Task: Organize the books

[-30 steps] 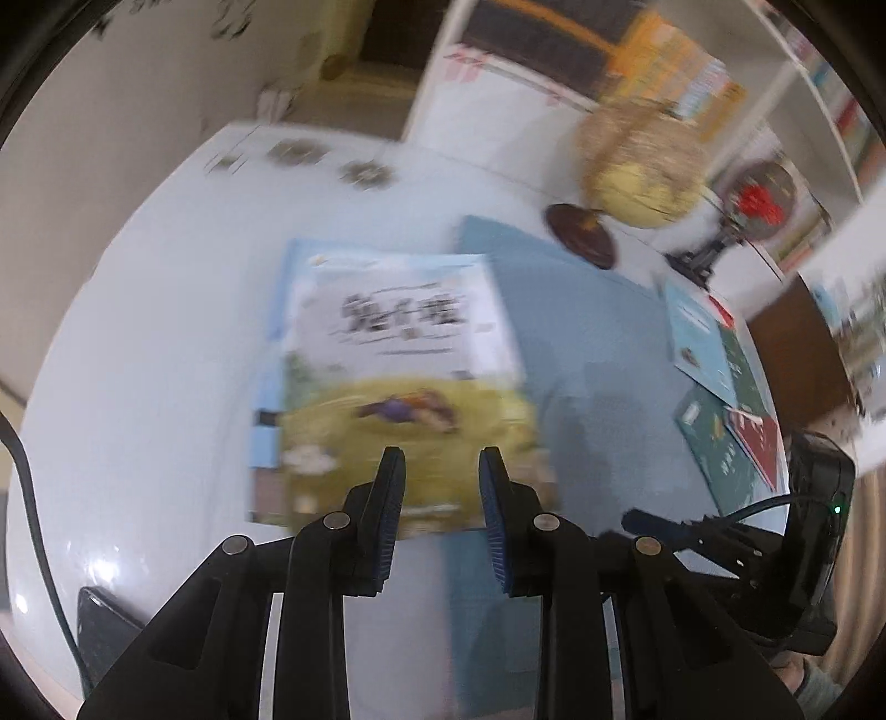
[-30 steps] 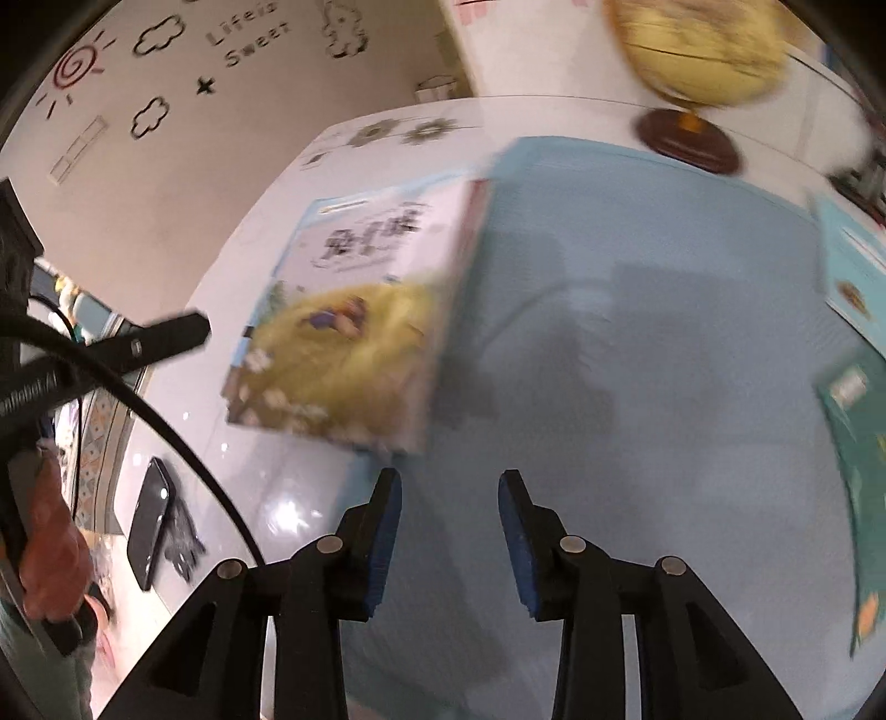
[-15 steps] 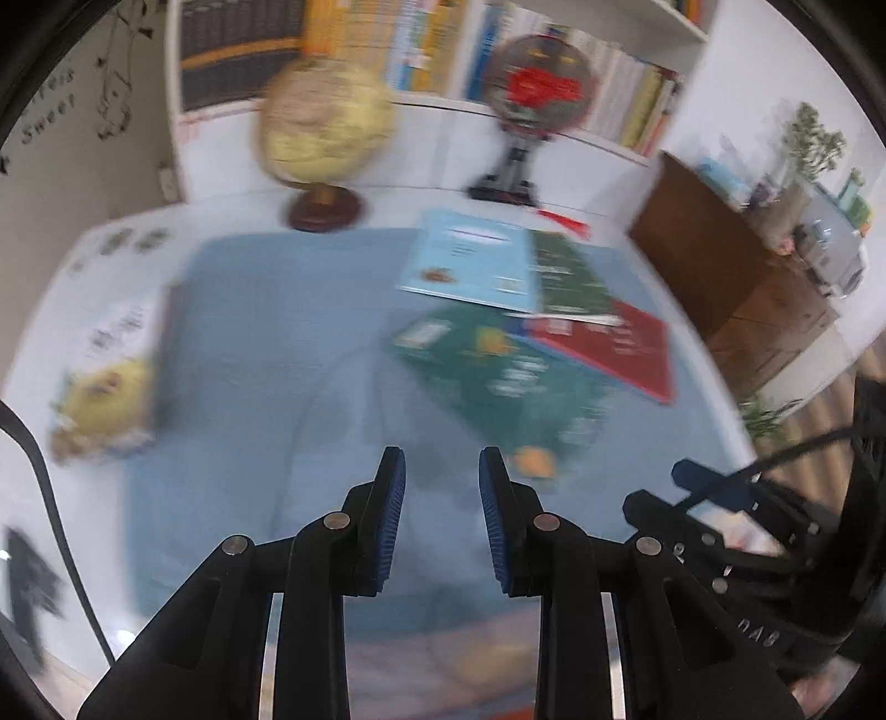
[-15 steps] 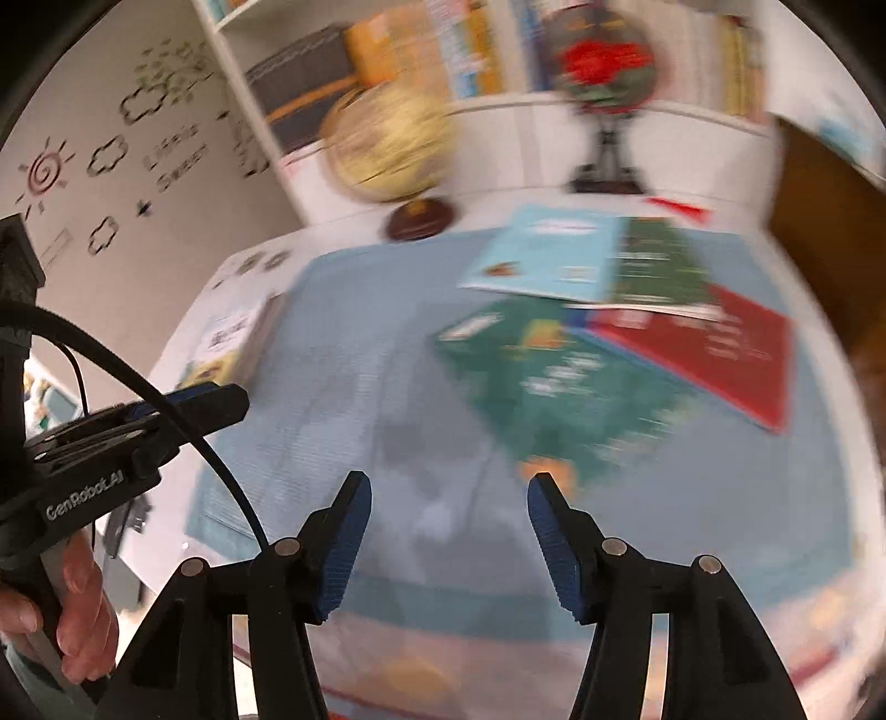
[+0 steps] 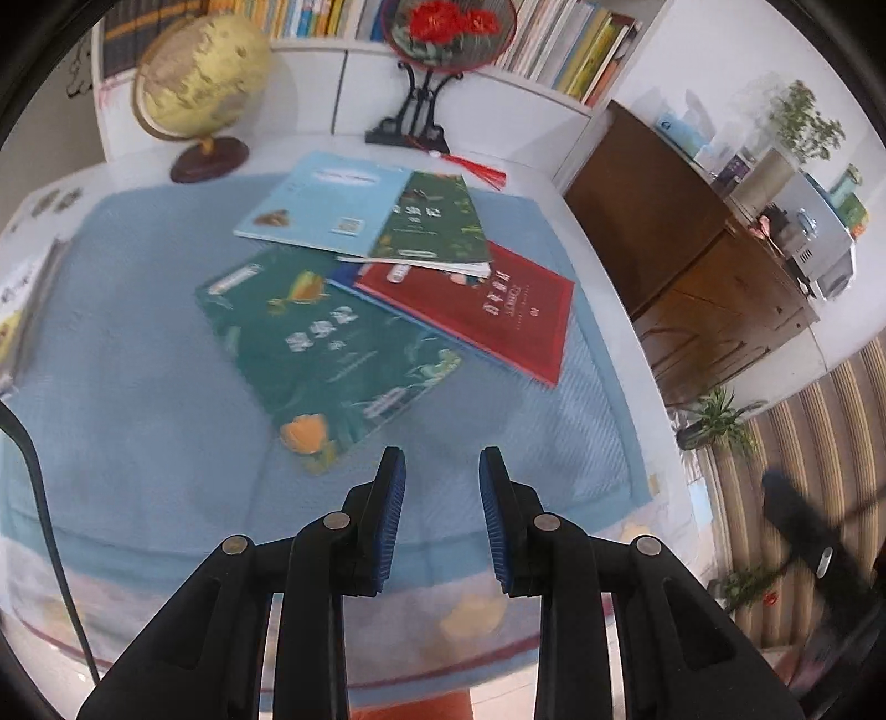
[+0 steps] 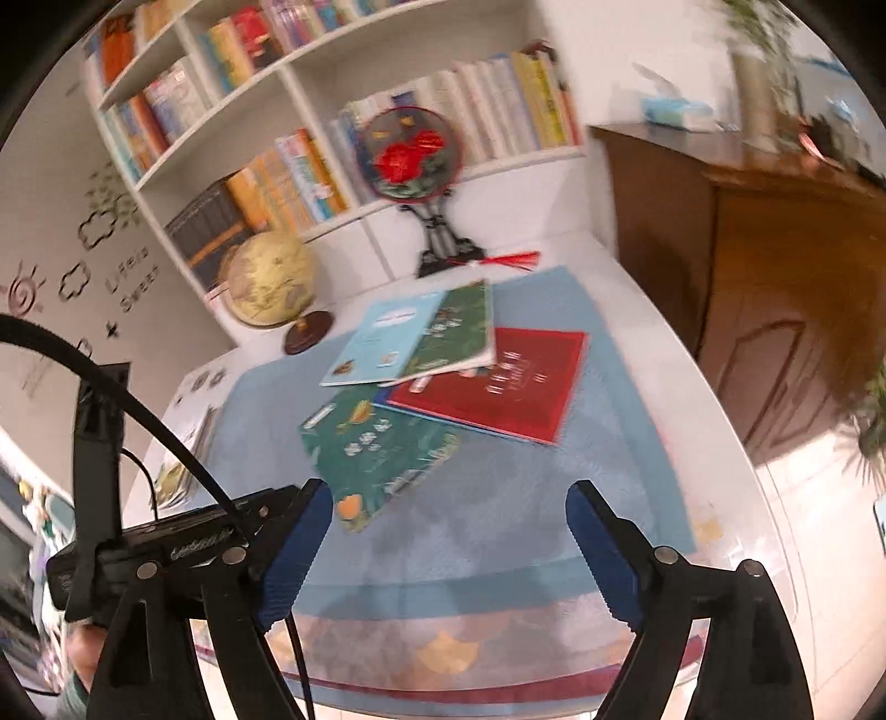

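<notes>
Both sets of jaws stand parted and hold nothing: the left gripper (image 5: pixel 442 476) at the bottom centre of its frame shows a modest gap between its blue pads, while the right gripper (image 6: pixel 448 509) is spread much wider, its fingers reaching toward the lower left and lower right of its own view. Above them, in the middle of each frame, four books lie loosely overlapped on a blue mat (image 5: pixel 138 387). Nearest the grippers is the dark green book (image 5: pixel 326 338) (image 6: pixel 376 443), angled, with an orange flower at its lower corner. To its right lies the red book (image 5: pixel 498 310) (image 6: pixel 515 387), with a smaller green book (image 5: pixel 437 227) (image 6: pixel 459 332) resting partly on it and on the light blue book (image 5: pixel 326 205) (image 6: pixel 387 338) toward the upper centre. At the far left edge of the left view sits another book (image 5: pixel 22 299), blurred, apparently one of a small stack. A globe (image 5: pixel 205 72) (image 6: pixel 271 277) stands in the upper left beside a round fan ornament (image 5: pixel 443 27) (image 6: pixel 412 155), before a white bookshelf (image 6: pixel 232 111). The left gripper's body also shows at the lower left of the right view.
</notes>
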Demonstrator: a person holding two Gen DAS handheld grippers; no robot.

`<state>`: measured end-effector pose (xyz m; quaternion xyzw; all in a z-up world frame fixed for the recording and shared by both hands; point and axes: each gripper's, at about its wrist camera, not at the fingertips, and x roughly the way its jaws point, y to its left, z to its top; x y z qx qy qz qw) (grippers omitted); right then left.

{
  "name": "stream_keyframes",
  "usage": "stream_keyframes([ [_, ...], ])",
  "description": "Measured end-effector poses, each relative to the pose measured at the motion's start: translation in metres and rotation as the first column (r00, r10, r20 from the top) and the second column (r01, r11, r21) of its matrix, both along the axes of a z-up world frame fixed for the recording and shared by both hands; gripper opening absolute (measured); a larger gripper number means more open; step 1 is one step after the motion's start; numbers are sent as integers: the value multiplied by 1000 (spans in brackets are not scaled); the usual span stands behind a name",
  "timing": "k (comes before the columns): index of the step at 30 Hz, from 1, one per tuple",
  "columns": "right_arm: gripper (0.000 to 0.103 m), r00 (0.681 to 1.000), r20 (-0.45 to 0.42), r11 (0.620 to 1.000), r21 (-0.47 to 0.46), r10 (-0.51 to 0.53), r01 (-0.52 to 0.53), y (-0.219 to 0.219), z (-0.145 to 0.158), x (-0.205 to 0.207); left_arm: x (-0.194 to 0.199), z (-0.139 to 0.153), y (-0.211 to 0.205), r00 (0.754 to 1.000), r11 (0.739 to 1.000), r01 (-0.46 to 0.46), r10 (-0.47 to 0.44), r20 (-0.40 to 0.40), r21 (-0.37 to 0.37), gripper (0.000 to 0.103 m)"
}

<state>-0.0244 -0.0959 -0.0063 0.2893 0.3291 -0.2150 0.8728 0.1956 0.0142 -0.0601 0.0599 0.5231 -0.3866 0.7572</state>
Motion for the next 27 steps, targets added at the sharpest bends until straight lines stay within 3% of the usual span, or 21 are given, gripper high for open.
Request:
stream_keyframes([
  [3, 85, 998, -65, 996, 82, -25, 31, -28, -36, -6, 0, -12, -43, 999, 999, -34, 34, -4, -24, 25],
  [5, 85, 982, -184, 998, 37, -33, 41, -43, -57, 3, 3, -19, -78, 999, 998, -47, 48, 18, -41, 25],
  [7, 84, 947, -319, 999, 19, 37, -33, -59, -77, 12, 6, -22, -116, 997, 997, -78, 79, 20, -18, 25],
  [8, 82, 936, -344, 998, 23, 69, -65, -69, -81, 13, 7, -21, -131, 997, 996, -83, 83, 1, -31, 25],
  [13, 82, 932, -349, 993, -30, 97, -115, -111, -78, 13, 11, -21, -192, 995, 994, -101, 101, -4, -35, 25],
  [16, 82, 939, -326, 994, 20, 108, -108, -140, -78, 4, 7, -19, -207, 991, 991, -126, 125, -37, -42, 25],
  [22, 82, 953, -218, 975, 116, 209, -188, -194, -73, 11, -19, -5, -213, 979, 979, -205, 205, 19, 1, 25],
  [25, 82, 928, -205, 948, 133, 312, -289, -205, -71, 27, -43, 11, -195, 951, 952, -305, 305, 57, -10, 25],
  [27, 82, 883, -288, 929, 118, 369, -350, -202, -73, 37, -62, 22, -181, 929, 931, -365, 365, 56, -13, 25],
])
